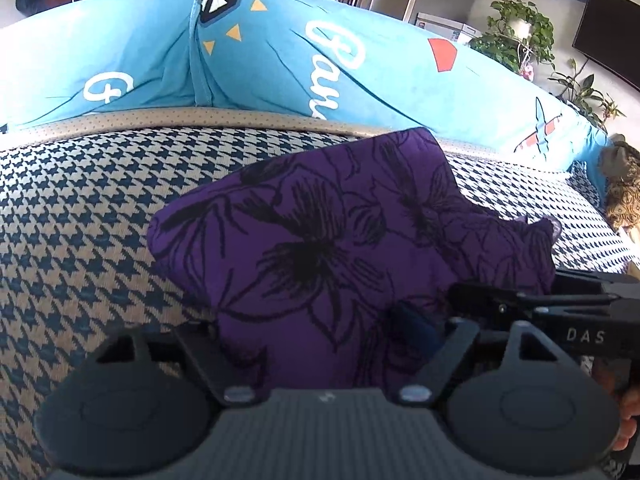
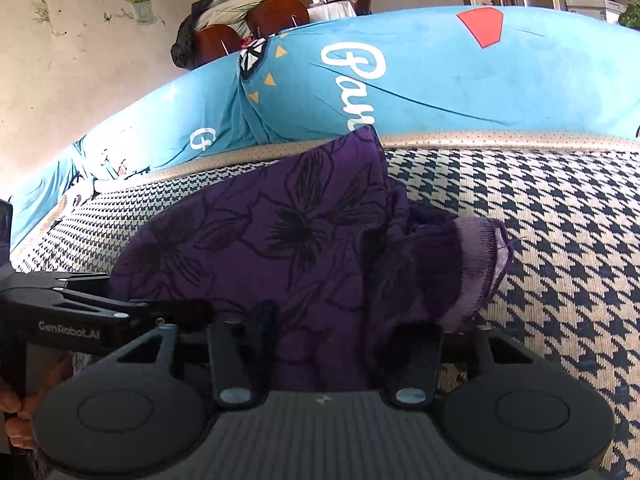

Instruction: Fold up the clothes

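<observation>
- Straight ahead of my left gripper (image 1: 320,336), the purple floral garment (image 1: 344,240) is lying bunched on the houndstooth sofa seat (image 1: 80,208), reaching from between my fingers out toward the back cushions.
- Between the left gripper's two fingers the purple cloth is filling the whole gap and draping over the tips; the fingers are standing fairly wide apart, and I cannot tell whether they are pinching the fabric or only sitting under it.
- Just to the right of my left gripper, my right gripper (image 2: 328,340) is coming in side-on, its black arm touching the near edge of the garment.
- Seen from the right wrist, the same garment (image 2: 280,240) is spilling over that gripper's fingers as well, hiding the tips; the fingers are spread wide, and whether they are gripping is not clear to me.
- Off to the right of the right gripper, a paler, ribbed lilac hem (image 2: 480,264) is turning up at the garment's edge, resting on the sofa seat (image 2: 540,240).
- Beyond the garment, a blue printed cover (image 1: 260,60) is stretching over the sofa back, with a beige dotted band (image 1: 160,118) running between it and the seat.
- At the lower right edge of the left view, fingertips of a hand (image 1: 630,420) are wrapping the handle of the right gripper.
</observation>
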